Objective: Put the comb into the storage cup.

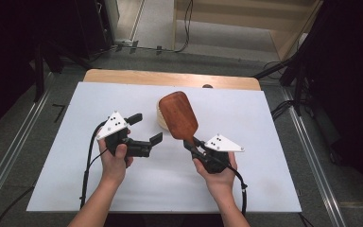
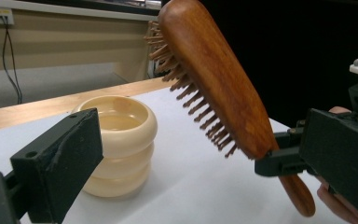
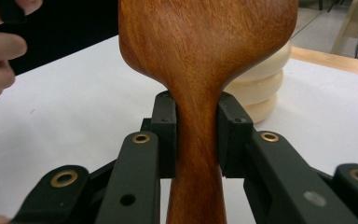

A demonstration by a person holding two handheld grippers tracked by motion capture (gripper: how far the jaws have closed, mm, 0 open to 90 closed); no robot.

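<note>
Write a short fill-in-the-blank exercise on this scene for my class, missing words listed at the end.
1. The right gripper is shut on the hairbrush's ____.
2. The left gripper holds nothing; its jaws are ____.
3. The hairbrush is made of ____.
4. The cream ribbed holder stands on the ____ table.

Missing words: handle; open; wood; white

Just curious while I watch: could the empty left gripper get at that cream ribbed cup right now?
Probably yes. The left gripper is open and holds nothing, and bare table lies between it and the cream cup. The hairbrush, clamped by the right gripper, hangs above the cup, not in between.
</note>
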